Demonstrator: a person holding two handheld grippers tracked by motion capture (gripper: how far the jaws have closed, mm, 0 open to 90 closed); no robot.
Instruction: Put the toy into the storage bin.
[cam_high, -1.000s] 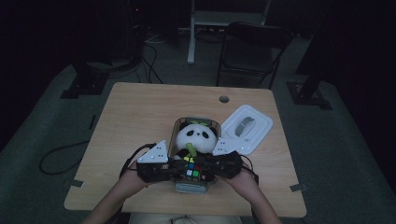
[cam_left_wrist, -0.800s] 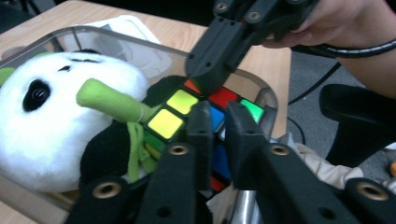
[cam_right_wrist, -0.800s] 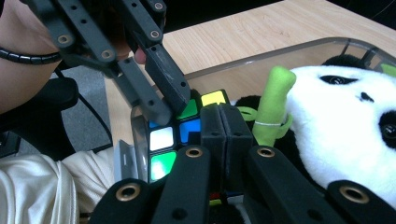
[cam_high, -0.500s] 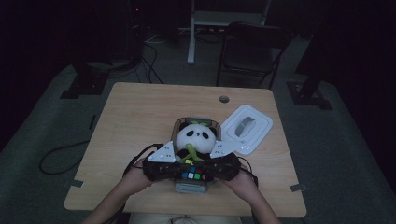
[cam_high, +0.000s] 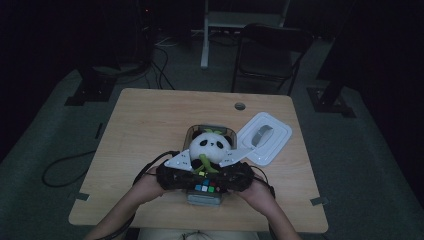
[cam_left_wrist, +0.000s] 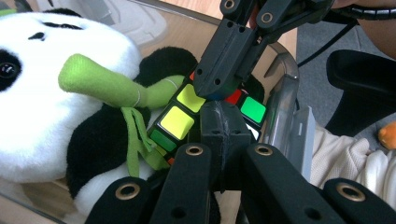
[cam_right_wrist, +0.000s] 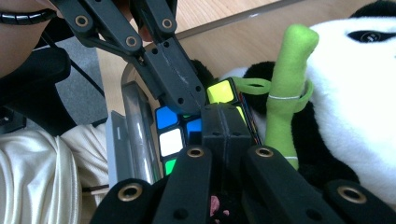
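Where closed grippers (cam_high: 206, 179) meet, seemingly: cube (cam_high: 208, 188).

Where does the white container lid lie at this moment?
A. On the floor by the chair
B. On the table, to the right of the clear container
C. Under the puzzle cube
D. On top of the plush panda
B: the white lid lies flat on the table, right of the clear container holding the plush panda.

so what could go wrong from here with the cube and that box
1. Both grippers, left and right, press their shut tips on the puzzle cube rather than clasping it, so it could tip or skid sideways.
2. The panda plush already crowds the clear box; the cube may stay proud of the rim, and the lid beside it might not close.
3. A tip could snag the plush's green stalk.
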